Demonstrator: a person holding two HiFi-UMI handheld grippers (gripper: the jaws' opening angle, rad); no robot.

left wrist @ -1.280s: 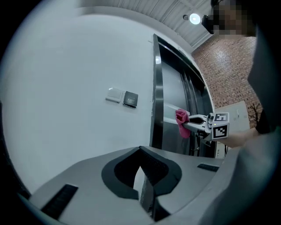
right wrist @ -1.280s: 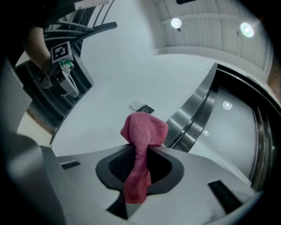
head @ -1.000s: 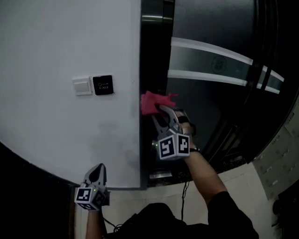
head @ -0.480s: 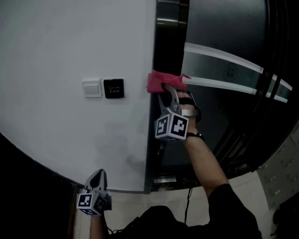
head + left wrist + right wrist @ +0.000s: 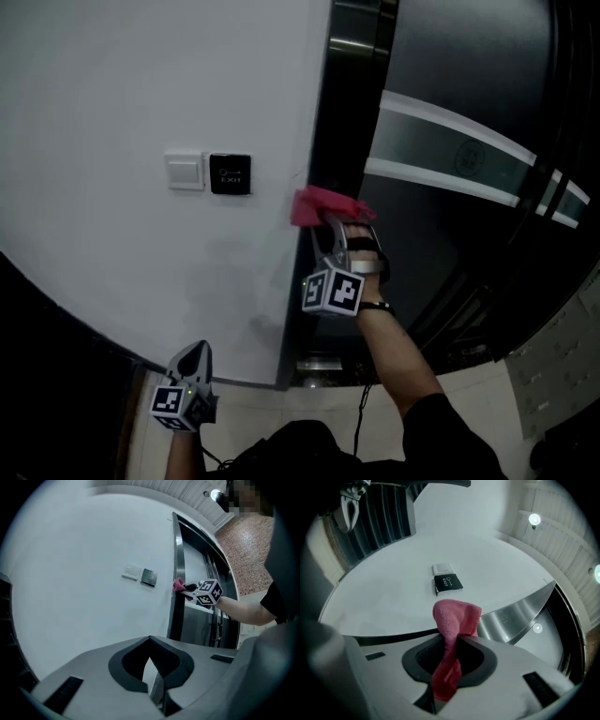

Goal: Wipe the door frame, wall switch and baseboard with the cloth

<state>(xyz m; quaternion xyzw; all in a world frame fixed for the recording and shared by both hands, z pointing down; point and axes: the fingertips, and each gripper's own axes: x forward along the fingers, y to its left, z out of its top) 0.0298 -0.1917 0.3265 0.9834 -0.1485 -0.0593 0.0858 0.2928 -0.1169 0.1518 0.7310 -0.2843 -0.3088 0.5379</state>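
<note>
A pink cloth (image 5: 317, 204) is bunched against the edge where the white wall meets the dark door frame (image 5: 349, 112). My right gripper (image 5: 325, 221) is shut on the cloth (image 5: 454, 616), which sticks out past the jaws and hangs down between them. On the wall left of the cloth are a white wall switch (image 5: 185, 170) and a black exit button (image 5: 230, 173), slightly higher. My left gripper (image 5: 193, 354) hangs low by the wall's foot, jaws together, holding nothing. The left gripper view shows the right gripper (image 5: 206, 591) and the cloth (image 5: 178, 585) at the frame.
Right of the frame is a dark glass door (image 5: 450, 141) with two pale frosted stripes. Pale floor tiles (image 5: 525, 375) lie at the bottom right. A cable (image 5: 364, 398) hangs below my right arm. A dark band (image 5: 47, 319) covers the lower left.
The right gripper slid the cloth up the frame edge to above switch height, then back down below it. The left gripper stayed low.
</note>
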